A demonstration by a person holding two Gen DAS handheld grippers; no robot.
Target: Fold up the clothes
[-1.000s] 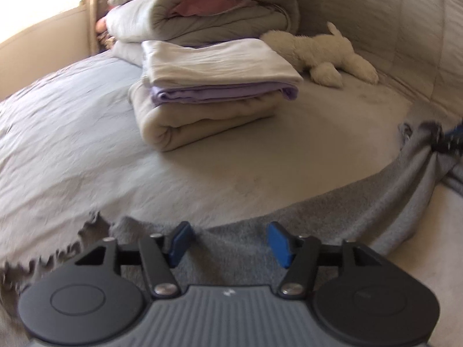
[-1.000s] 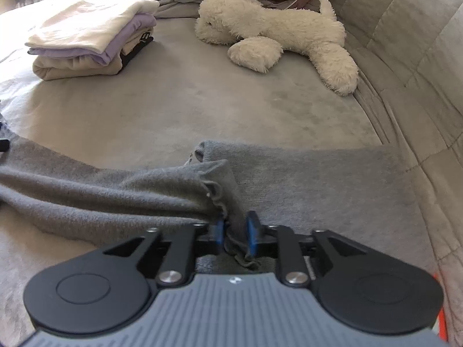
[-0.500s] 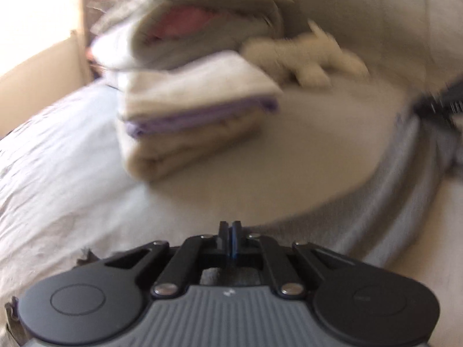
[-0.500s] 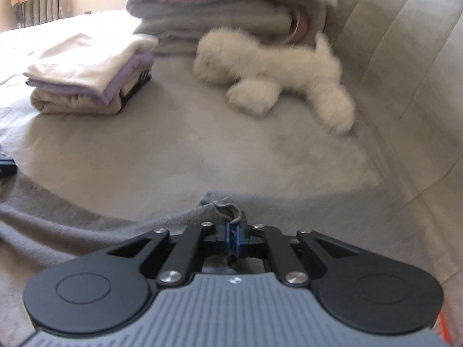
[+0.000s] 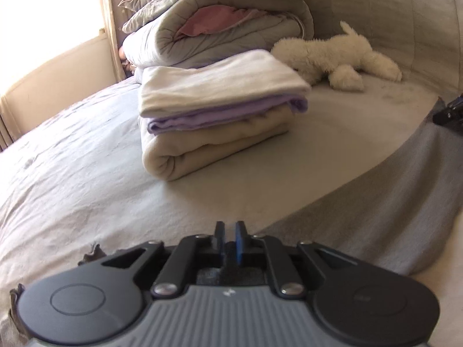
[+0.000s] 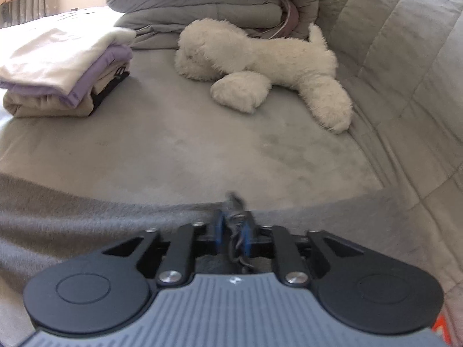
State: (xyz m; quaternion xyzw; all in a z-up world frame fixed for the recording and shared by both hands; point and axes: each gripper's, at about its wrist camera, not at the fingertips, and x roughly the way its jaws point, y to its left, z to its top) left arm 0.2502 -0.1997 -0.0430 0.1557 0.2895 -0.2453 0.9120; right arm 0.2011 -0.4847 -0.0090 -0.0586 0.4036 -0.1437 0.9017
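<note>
A grey knit garment lies across the bed, its far edge pulled into a straight line between my two grippers. My left gripper has its blue pads nearly together on the garment's frayed near corner. Its jaws are opening slightly, with dark cloth in the narrow gap. In the right wrist view the same garment runs off to the left. My right gripper pinches a bunched, thready fold of it. Those jaws are opening a little too, with cloth still between the pads. The right gripper's dark tip shows at the left wrist view's right edge.
A stack of folded clothes, white over lilac over cream, sits on the grey bedsheet beyond the garment. A white plush toy lies behind it beside a rolled duvet. Quilted padding rises on the right.
My left gripper, open a second ago, has closed on the garment's corner. The right gripper's grip tightened on its fold. The loose, sagging garment edge has been drawn straight and both views have tilted up.
</note>
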